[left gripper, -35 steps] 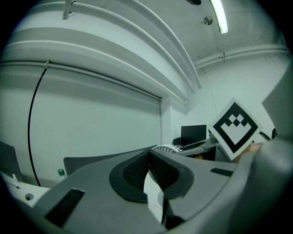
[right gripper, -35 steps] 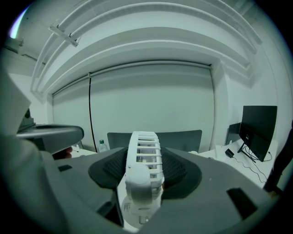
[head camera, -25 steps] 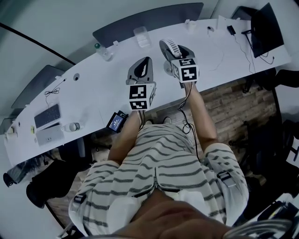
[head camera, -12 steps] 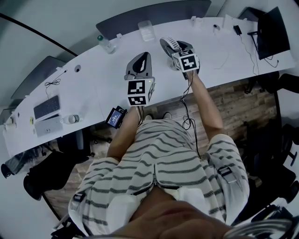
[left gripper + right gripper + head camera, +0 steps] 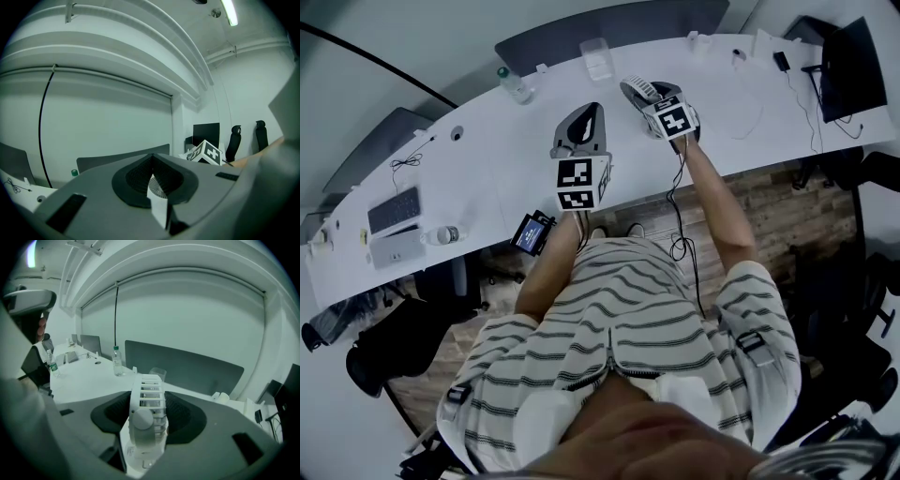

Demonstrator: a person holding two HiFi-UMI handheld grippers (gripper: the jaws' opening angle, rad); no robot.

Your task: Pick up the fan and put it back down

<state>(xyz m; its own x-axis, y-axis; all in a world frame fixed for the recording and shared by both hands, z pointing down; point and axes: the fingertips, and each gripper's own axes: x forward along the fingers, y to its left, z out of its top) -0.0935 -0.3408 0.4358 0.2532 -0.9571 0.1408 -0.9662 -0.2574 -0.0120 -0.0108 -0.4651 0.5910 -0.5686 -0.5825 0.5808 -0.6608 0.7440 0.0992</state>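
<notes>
**Fan clamped in right gripper**

Holding fan (image 5: 146, 423) in right gripper (image 5: 149, 401), jaws pinched onto both sides of the white grille cage. Over far side of white desk (image 5: 487, 178), right of centre (image 5: 643, 90); can't tell if base touches. To the left, near but apart: left gripper (image 5: 591, 117), jaws pressed together on nothing. Farther left along far edge: clear cup (image 5: 597, 58), then bottle (image 5: 514, 86).

The fan (image 5: 648, 89), mostly out of sight
From overhead the right tongs (image 5: 637, 94) and their marker cube (image 5: 673, 118) cover it save a strip of white grille; its foot is hidden, and the small pale bits (image 5: 700, 41) along the far edge of the desk (image 5: 487, 178), perhaps cups, are too tiny to name.
</notes>
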